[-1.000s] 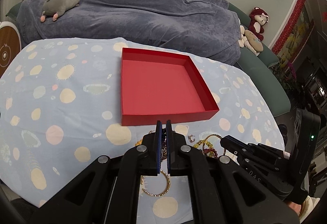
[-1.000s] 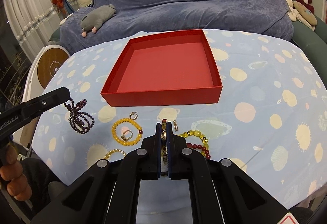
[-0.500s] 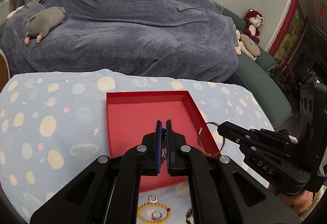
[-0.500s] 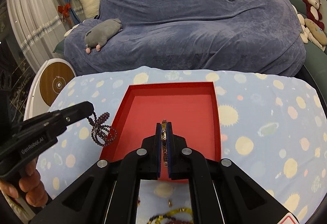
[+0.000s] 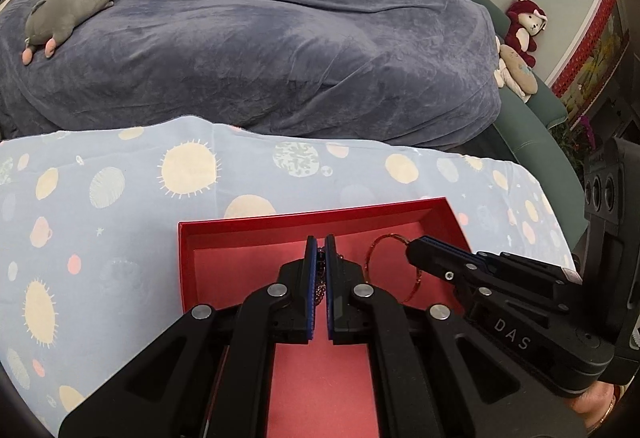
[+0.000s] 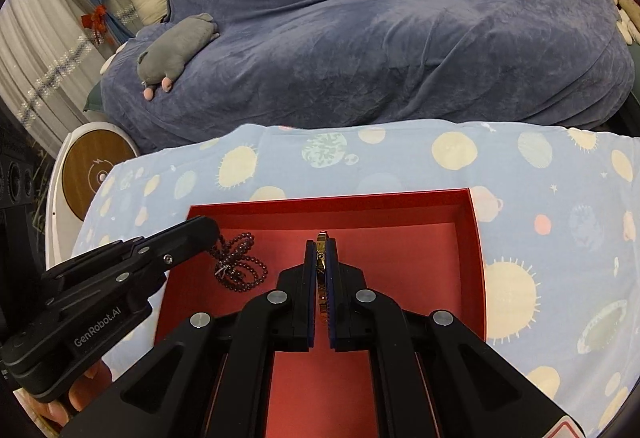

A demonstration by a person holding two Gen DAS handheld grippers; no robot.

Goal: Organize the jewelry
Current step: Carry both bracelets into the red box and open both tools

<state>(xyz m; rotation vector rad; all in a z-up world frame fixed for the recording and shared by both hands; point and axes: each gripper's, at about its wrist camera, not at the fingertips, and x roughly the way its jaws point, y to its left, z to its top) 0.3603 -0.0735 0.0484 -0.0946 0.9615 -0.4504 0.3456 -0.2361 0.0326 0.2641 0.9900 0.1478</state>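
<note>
Red box [image 6: 478, 238] is seen at frame centre | left gripper [image 5: 319, 250]: clamped on beads [image 6: 240, 264], hung over box floor, left side | right gripper [image 6: 320, 252]: clamped on bangle [image 5: 394, 266], ring upright, over box floor, right side | release judged next.

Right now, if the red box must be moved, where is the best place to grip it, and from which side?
Probably the near wall of the red box: a thin upright rim suits a pinch from above. Both the left gripper and the right gripper hold jewelry, so release first.
</note>
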